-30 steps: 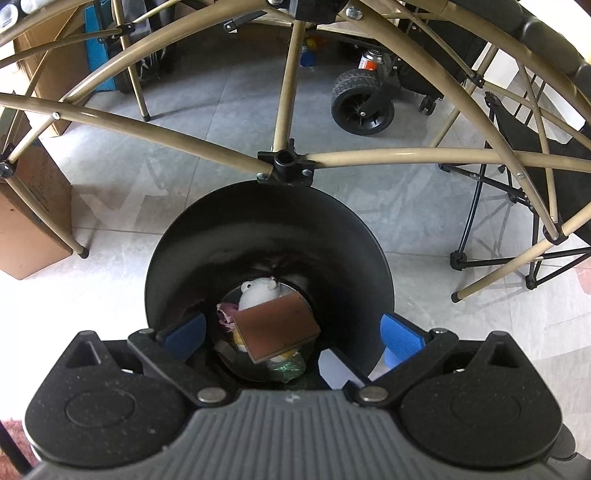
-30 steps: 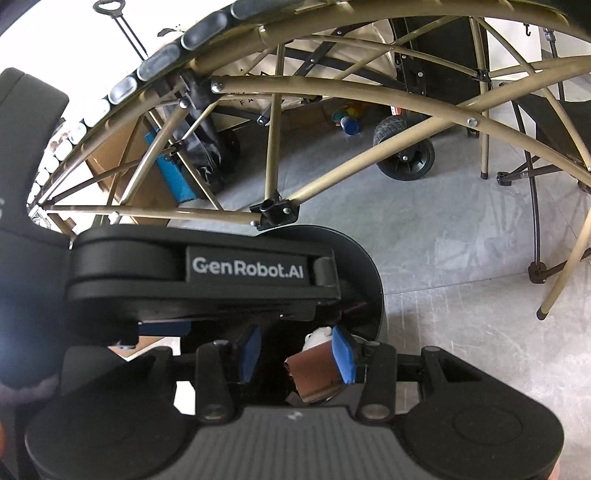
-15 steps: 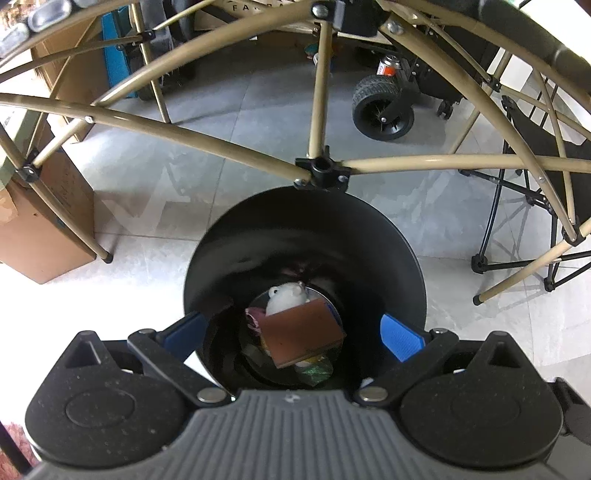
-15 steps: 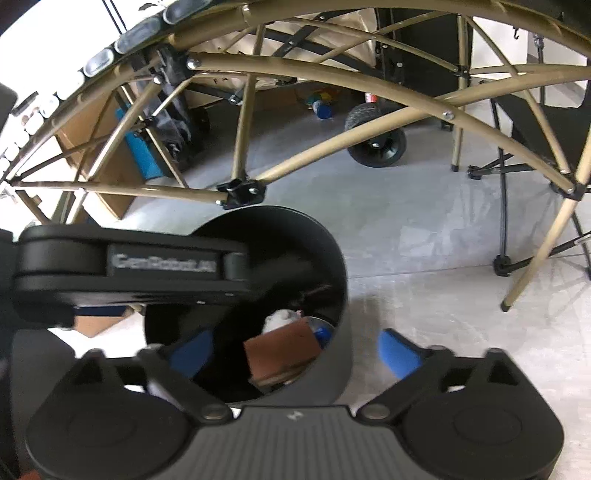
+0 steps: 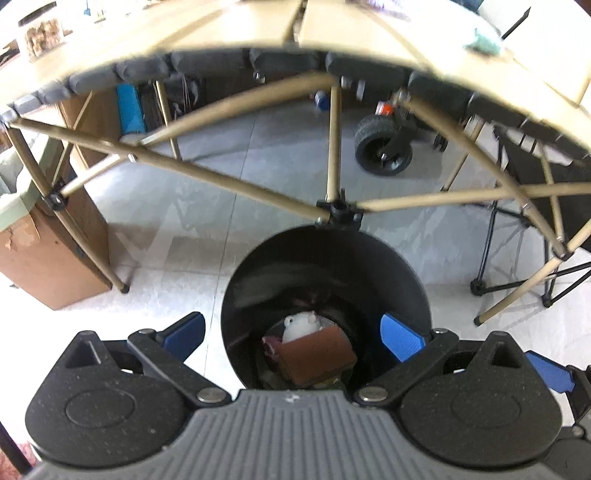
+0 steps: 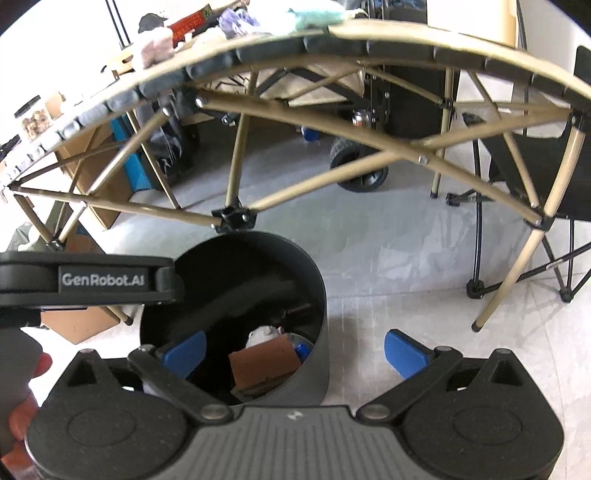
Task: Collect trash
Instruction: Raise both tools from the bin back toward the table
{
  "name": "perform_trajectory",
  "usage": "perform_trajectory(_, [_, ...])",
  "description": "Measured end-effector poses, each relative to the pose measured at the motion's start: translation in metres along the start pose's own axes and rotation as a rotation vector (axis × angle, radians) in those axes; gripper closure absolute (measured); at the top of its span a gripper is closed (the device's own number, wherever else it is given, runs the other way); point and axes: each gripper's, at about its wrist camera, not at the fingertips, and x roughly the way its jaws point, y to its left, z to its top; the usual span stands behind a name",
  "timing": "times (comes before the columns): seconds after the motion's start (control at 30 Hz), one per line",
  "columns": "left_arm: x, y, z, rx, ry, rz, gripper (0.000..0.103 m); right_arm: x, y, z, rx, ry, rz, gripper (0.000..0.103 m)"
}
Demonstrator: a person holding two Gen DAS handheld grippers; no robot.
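Note:
A black round trash bin (image 5: pixel 402 273) (image 6: pixel 314 280) stands on the floor just in front of the folding table. Inside it lie a brown cardboard piece (image 5: pixel 314 356) (image 6: pixel 264 363), a crumpled white wad (image 5: pixel 300 323) (image 6: pixel 260 334) and other scraps. My left gripper (image 5: pixel 291 336) hovers above the bin's mouth, open, with nothing between its blue pads. My right gripper (image 6: pixel 295 349) is also open and empty, above the bin's right rim. The left gripper's black body (image 6: pixel 88 282) crosses the right wrist view at the left.
A folding table with tan crossed legs (image 5: pixel 332 147) (image 6: pixel 236 162) arches over the bin; its top (image 6: pixel 207 29) carries cloths and packets. Cardboard boxes (image 5: pixel 51 266) stand at the left, a wheeled cart (image 5: pixel 384 147) behind, a black folding chair (image 6: pixel 535 177) at the right.
The right gripper let go of the brown cardboard, which now lies in the bin, and its jaws went wide. Both grippers rose and tilted up, bringing the tabletop into view.

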Motion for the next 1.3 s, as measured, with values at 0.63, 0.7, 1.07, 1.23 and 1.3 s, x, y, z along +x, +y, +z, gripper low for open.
perform_trajectory(0.63, [-0.114, 0.040, 0.008, -0.070, -0.395, -0.072, 0.000, -0.099, -0.004, 0.040, 0.014, -0.280, 0.026, 0.000])
perform_trajectory(0.7, [-0.122, 0.043, 0.013, -0.081, -0.426, -0.063, 0.000, -0.106, -0.003, 0.047, 0.006, -0.316, 0.028, 0.000])
perform_trajectory(1.07, [-0.137, 0.055, 0.065, -0.155, -0.528, -0.023, 0.000, -0.129, 0.001, 0.114, 0.001, -0.490, 0.040, 0.000])
perform_trajectory(1.23, [-0.133, 0.063, 0.091, -0.203, -0.545, -0.009, 0.000, -0.122, 0.006, 0.148, 0.016, -0.556, 0.109, 0.000])
perform_trajectory(1.3, [-0.128, 0.067, 0.102, -0.216, -0.545, -0.009, 0.000, -0.115, 0.010, 0.161, 0.014, -0.574, 0.103, 0.000])
